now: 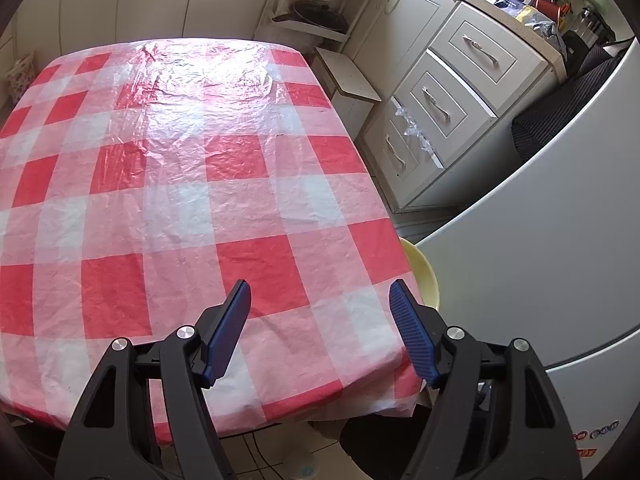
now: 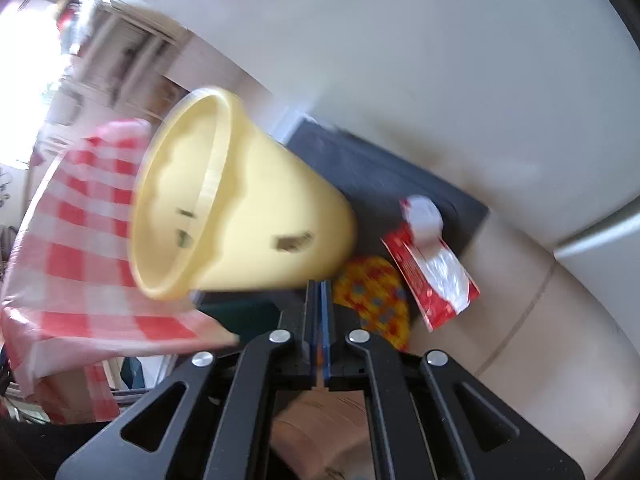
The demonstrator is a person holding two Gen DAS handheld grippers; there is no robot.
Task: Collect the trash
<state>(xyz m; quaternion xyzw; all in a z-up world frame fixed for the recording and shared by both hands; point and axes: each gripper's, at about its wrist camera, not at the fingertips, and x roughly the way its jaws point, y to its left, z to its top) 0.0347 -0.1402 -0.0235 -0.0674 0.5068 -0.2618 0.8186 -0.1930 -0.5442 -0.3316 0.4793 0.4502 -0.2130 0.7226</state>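
**One bin, two wrappers, bare cloth**

My left gripper [image 1: 320, 292] hovers over the near right corner of the checked tablecloth [image 1: 168, 184], its jaws spread wide with nothing between them. Past the table's right edge I glimpse one arc of the yellow bin [image 1: 426, 276], squeezed against the white fridge [image 1: 540, 248].

My right gripper [image 2: 320, 286] has its jaws pressed together; whether they pinch anything I cannot tell. The bin [image 2: 256, 216] is tilted just ahead, blurred. Beside it lie one red-and-white wrapper [image 2: 432, 268] and one yellow patterned wrapper [image 2: 376, 292], near each other on the floor.
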